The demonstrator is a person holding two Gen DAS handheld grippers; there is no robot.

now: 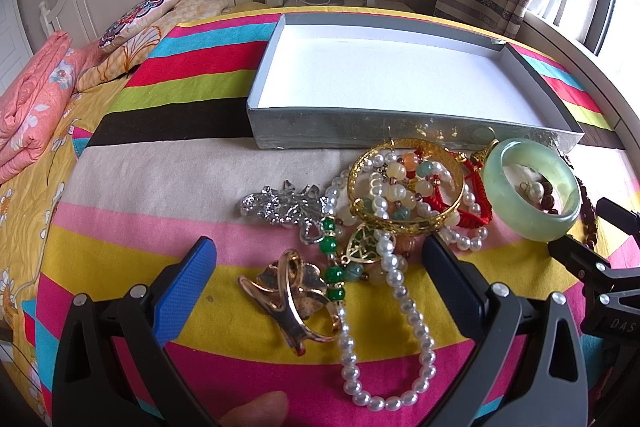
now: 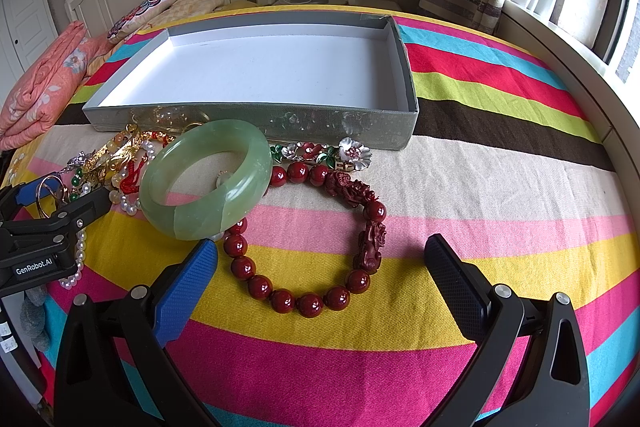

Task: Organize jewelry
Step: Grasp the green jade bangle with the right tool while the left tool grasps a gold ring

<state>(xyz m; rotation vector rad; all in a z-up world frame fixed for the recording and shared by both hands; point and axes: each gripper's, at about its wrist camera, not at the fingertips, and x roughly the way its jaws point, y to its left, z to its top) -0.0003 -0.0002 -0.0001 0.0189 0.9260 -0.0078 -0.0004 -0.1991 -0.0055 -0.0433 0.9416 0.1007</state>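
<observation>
jewelry heaped beside an open box, both grippers spread

the left gripper [image 1: 320, 259] hangs low over a striped cloth [image 1: 160, 187] with its jaws spread wide and nothing between the pads; below it lie a rose-gold clip [image 1: 290, 293] and a looped pearl strand [image 1: 400, 307]; just beyond sit a silver brooch [image 1: 280, 205], a gold bangle [image 1: 404, 183] on top of mixed beads, and a red cord [image 1: 472, 203] tangled at its right side; a jade bangle [image 1: 532, 187] lies tilted to the right of the heap, with small beads showing inside its ring.

the right gripper [image 2: 320, 259] is likewise released, jaws wide apart and gripping nothing; a red bead bracelet [image 2: 312, 239] lies flat on the cloth between and just ahead of its fingers; in this view the jade bangle [image 2: 206, 179] leans over the bracelet's left edge; a flower brooch [image 2: 324, 153] sits between the bracelet and the box wall.

the grey box [image 1: 400, 129], white inside, stands open behind the heap; its near wall is just beside the jewelry; all the pieces are on the cloth, outside the box; pillows [image 1: 136, 19] and a folded pink quilt [image 1: 32, 95] lie far left.
</observation>
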